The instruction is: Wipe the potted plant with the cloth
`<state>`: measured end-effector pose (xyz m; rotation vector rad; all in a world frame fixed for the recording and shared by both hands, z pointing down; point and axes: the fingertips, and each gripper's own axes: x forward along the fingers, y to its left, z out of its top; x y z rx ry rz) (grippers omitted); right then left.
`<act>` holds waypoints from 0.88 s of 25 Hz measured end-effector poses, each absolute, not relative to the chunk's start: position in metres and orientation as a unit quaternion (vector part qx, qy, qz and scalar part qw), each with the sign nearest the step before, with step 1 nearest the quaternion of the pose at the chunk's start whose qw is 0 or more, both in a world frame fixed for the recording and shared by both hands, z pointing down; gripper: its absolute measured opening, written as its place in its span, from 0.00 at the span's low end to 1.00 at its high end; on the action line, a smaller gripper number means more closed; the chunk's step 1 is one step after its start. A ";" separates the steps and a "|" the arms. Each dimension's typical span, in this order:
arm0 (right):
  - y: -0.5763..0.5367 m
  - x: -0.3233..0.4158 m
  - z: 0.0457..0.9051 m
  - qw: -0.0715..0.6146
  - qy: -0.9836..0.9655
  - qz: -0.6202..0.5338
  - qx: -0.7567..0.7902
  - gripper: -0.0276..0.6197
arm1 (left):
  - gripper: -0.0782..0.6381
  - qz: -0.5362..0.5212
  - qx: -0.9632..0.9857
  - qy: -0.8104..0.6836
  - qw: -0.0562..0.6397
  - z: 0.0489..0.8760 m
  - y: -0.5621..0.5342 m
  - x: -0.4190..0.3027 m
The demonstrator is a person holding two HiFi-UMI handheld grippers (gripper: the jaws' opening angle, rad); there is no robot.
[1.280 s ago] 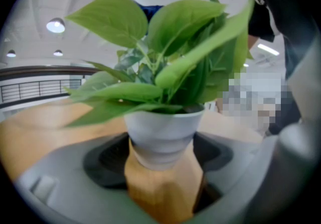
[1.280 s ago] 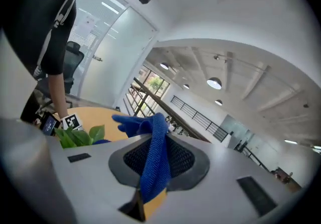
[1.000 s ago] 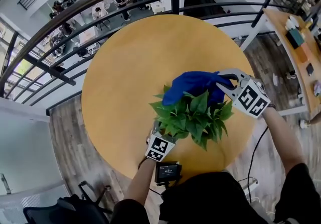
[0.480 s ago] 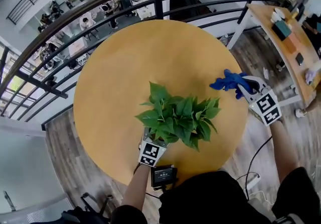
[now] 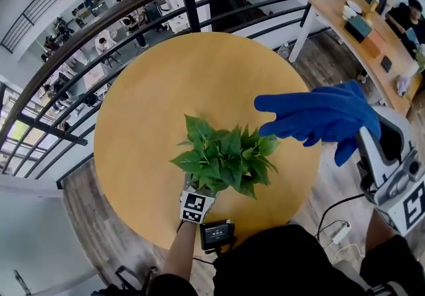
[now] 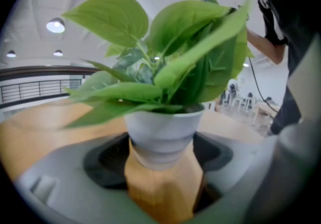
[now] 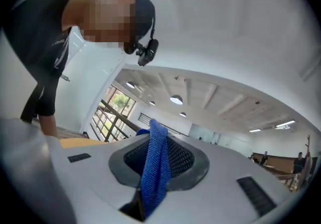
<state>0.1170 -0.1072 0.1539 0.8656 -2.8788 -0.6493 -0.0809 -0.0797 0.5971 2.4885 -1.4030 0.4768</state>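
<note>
The potted plant (image 5: 224, 160) stood upright near the desk's (image 5: 166, 89) near edge, stems pointing up and leaves spreading to all sides. The left hand-held gripper (image 6: 161, 160) was closed on its white pot (image 6: 163, 135), one jaw on each side. The right hand-held gripper (image 7: 156, 175) was raised above the desk's right edge, jaws pinched on the blue cloth (image 5: 317, 115). The cloth's long axis ran left to right, its free end pointing left, above and right of the leaves without touching them.
</note>
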 end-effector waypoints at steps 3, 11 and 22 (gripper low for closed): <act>-0.087 0.095 0.149 0.013 -0.949 -0.209 0.237 0.14 | 0.65 0.162 0.854 -0.479 0.123 0.596 -0.080 -0.079; -0.154 0.037 0.302 0.231 -0.923 -0.179 0.249 0.14 | 0.65 0.159 0.854 -0.479 0.124 0.596 -0.078 -0.077; -0.229 0.102 0.268 0.341 -0.779 -0.365 0.379 0.14 | 0.65 0.161 0.853 -0.480 0.123 0.594 -0.079 -0.079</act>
